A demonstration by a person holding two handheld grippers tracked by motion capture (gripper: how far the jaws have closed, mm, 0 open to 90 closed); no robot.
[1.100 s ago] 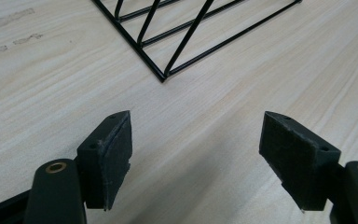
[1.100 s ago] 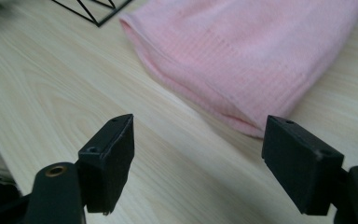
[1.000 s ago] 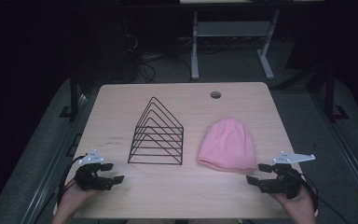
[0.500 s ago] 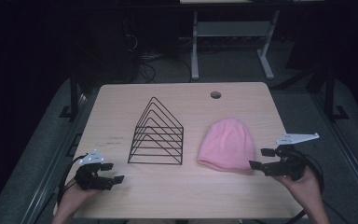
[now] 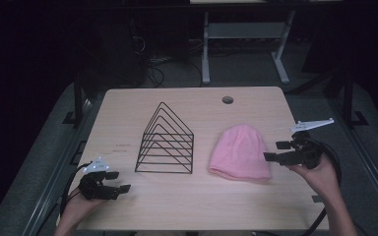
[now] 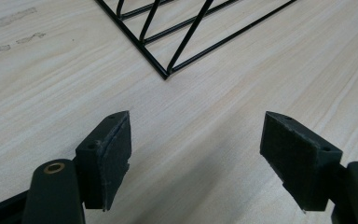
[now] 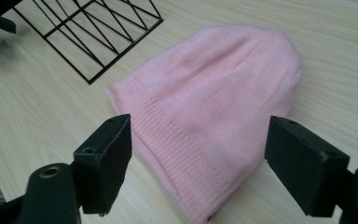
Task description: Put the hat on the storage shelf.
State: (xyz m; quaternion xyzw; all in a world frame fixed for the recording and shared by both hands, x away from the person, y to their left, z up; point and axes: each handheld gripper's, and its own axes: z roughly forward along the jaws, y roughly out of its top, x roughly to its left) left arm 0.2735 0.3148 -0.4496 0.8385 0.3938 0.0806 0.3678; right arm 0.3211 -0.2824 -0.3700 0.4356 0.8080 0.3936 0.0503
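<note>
The right gripper (image 5: 279,151), fingers wide, is approaching the pink knitted beanie (image 5: 240,152) lying on the counter (image 5: 202,201); next, closing on its ribbed edge. The left gripper (image 5: 117,183) is resting, fingers wide.

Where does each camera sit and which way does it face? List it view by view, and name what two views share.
High view: above the person's side, looking forward and down on the table; both hands, left gripper, right gripper.
Left gripper view: rides the left gripper, looking past its open jaws at the wire rack corner.
Right gripper view: rides the right gripper, looking down past its open jaws at the pink beanie.
Shared: the rack appears in both gripper views.
</note>
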